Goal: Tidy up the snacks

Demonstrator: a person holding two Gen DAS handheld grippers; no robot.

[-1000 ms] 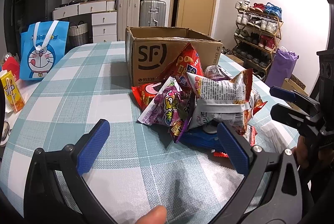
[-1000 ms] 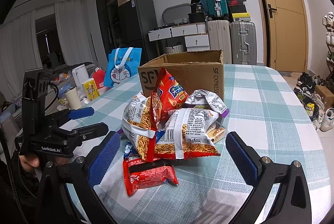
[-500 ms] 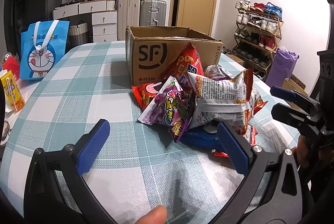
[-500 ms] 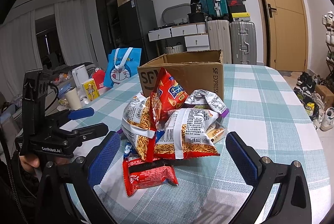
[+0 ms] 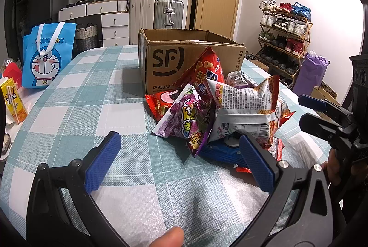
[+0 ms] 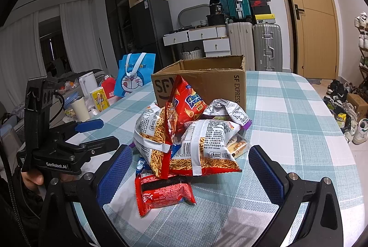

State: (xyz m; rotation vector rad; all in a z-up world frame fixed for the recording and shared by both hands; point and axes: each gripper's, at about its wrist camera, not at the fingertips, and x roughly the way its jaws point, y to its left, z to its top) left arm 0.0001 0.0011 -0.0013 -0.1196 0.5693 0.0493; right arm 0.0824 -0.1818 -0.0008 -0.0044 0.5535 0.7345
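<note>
A heap of snack bags lies on the checked tablecloth in front of an open SF cardboard box (image 5: 184, 58), which also shows in the right wrist view (image 6: 207, 81). The heap has a purple bag (image 5: 184, 118), a white noodle-snack bag (image 5: 243, 109) and a red cone-snack bag (image 6: 186, 102). A small red packet (image 6: 163, 191) lies nearest my right gripper (image 6: 191, 173), which is open and empty just short of it. My left gripper (image 5: 179, 162) is open and empty, at the heap's near left side.
A blue Doraemon bag (image 5: 46, 53) and a yellow drink carton (image 5: 12, 102) stand at the table's left. A white kettle (image 6: 88, 83) and a cup (image 6: 79, 109) stand there too. Suitcases, drawers and a shoe rack (image 5: 283, 40) stand beyond the table.
</note>
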